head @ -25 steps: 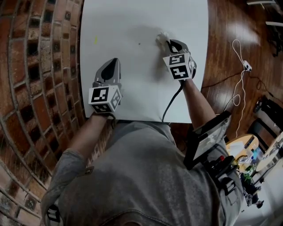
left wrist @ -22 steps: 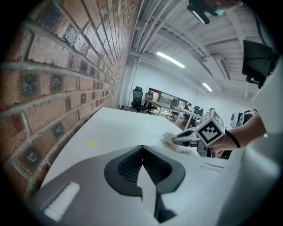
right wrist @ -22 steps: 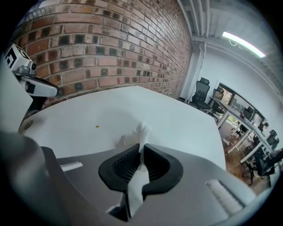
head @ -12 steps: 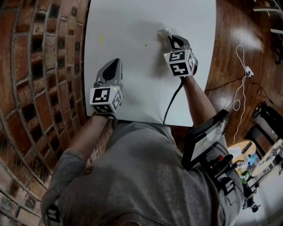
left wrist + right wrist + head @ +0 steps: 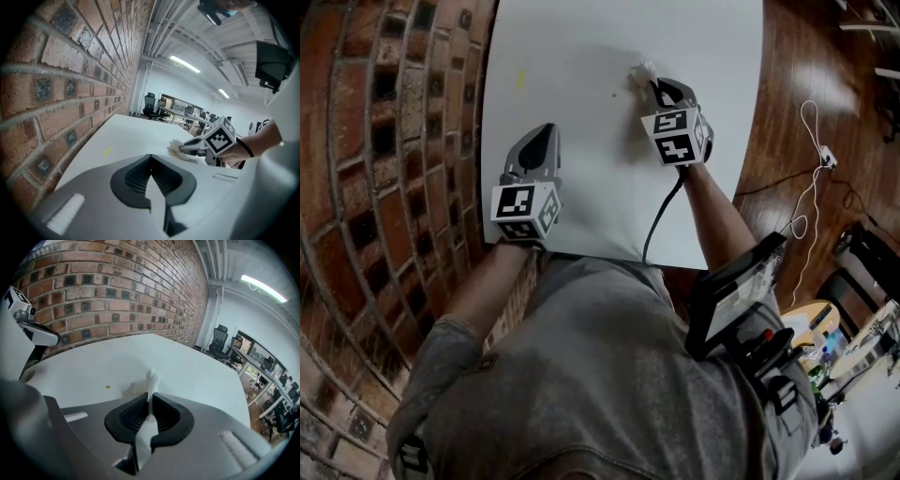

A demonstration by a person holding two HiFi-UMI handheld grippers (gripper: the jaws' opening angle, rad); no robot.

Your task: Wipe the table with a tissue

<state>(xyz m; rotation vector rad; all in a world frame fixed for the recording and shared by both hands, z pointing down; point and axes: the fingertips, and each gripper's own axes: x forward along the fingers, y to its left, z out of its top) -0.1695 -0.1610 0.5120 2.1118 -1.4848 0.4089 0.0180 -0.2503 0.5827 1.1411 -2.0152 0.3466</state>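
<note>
A crumpled white tissue [image 5: 640,75] [image 5: 149,380] sits on the white table [image 5: 581,56], pinched in my right gripper [image 5: 654,88] [image 5: 150,401], which is shut on it with the wad sticking out past the tips. A small brown speck [image 5: 613,95] [image 5: 108,387] lies just left of the tissue, and a yellow mark [image 5: 520,80] [image 5: 108,151] lies further left. My left gripper [image 5: 540,141] [image 5: 151,161] rests over the table's near left part, jaws together and holding nothing. In the left gripper view, the right gripper [image 5: 190,146] and tissue [image 5: 176,146] show ahead on the right.
A brick wall [image 5: 384,141] runs along the table's left edge. Wooden floor [image 5: 806,56] with a white cable [image 5: 811,141] lies to the right. The table's near edge [image 5: 600,255] is at my body. Office chairs [image 5: 216,345] stand far off.
The right gripper with the tissue has shifted slightly left, closer to the brown speck. The left gripper has stayed in place.
</note>
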